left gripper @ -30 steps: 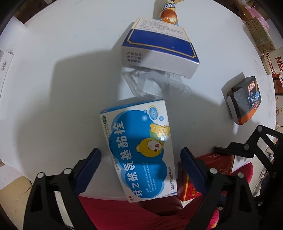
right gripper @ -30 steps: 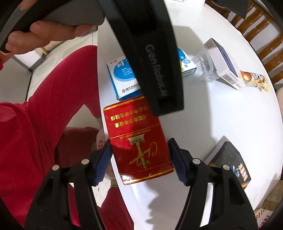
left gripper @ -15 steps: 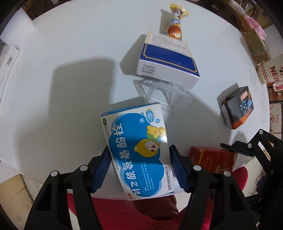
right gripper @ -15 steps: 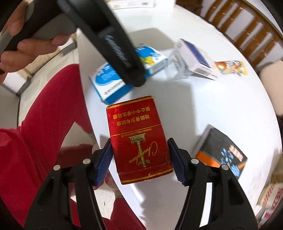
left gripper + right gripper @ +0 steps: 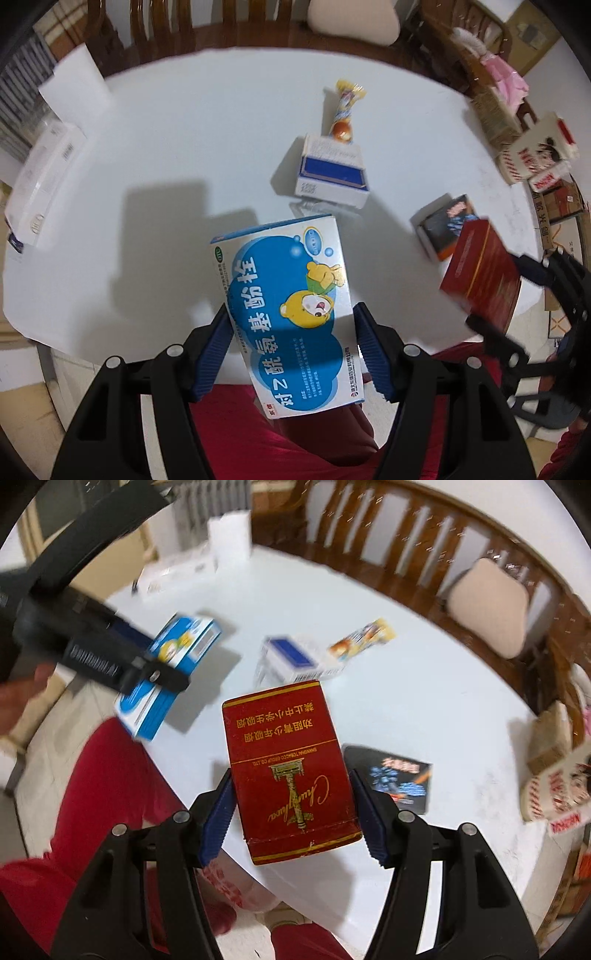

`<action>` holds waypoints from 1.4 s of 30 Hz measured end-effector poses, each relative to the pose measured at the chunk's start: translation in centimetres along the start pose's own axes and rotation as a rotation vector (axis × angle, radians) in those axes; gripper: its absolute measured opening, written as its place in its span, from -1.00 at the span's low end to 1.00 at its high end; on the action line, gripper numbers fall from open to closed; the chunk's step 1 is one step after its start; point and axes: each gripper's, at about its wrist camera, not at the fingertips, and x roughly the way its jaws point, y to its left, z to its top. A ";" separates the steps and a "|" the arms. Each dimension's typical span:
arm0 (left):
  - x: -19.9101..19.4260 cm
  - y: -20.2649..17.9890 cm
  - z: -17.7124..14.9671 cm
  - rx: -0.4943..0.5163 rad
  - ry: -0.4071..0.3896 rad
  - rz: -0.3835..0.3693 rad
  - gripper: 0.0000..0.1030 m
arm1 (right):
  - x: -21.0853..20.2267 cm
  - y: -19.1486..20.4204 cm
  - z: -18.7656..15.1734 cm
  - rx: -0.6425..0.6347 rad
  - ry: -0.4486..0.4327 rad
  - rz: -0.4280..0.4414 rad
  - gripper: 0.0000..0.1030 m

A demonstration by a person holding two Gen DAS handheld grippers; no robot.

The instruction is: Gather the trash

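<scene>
My left gripper (image 5: 291, 350) is shut on a blue and white medicine box with a cartoon bear (image 5: 284, 310), held above the round white table (image 5: 192, 140). My right gripper (image 5: 291, 812) is shut on a red cigarette pack (image 5: 291, 771), also lifted off the table. In the left wrist view the red pack (image 5: 484, 273) shows at the right with the other gripper behind it. In the right wrist view the blue box (image 5: 173, 672) hangs at the left under the other gripper's dark body.
On the table lie a white and navy box (image 5: 332, 173) on a clear plastic tray, a yellow candy wrapper (image 5: 343, 114) and a black and orange box (image 5: 447, 225). White boxes (image 5: 40, 177) sit at the left edge. Wooden chairs (image 5: 424, 554) ring the far side. Red-clothed legs (image 5: 99, 786) are below.
The left gripper closed on the blue box, then lifted it off the table. The right gripper rose with the red pack and rolled. More of the table and chairs came into view.
</scene>
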 end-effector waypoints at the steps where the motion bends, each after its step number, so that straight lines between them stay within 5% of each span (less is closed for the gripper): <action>1: -0.4 -0.3 -0.5 0.007 -0.015 0.002 0.24 | -0.8 0.1 -0.1 0.012 -0.018 -0.016 0.17; 18: -6.6 -4.2 -6.7 0.139 -0.135 0.007 0.24 | -9.7 5.8 -2.3 0.067 -0.132 -0.064 0.17; 42: 2.3 -6.7 -16.5 0.210 -0.085 -0.021 0.24 | -7.9 11.3 -12.0 0.160 -0.164 -0.111 0.17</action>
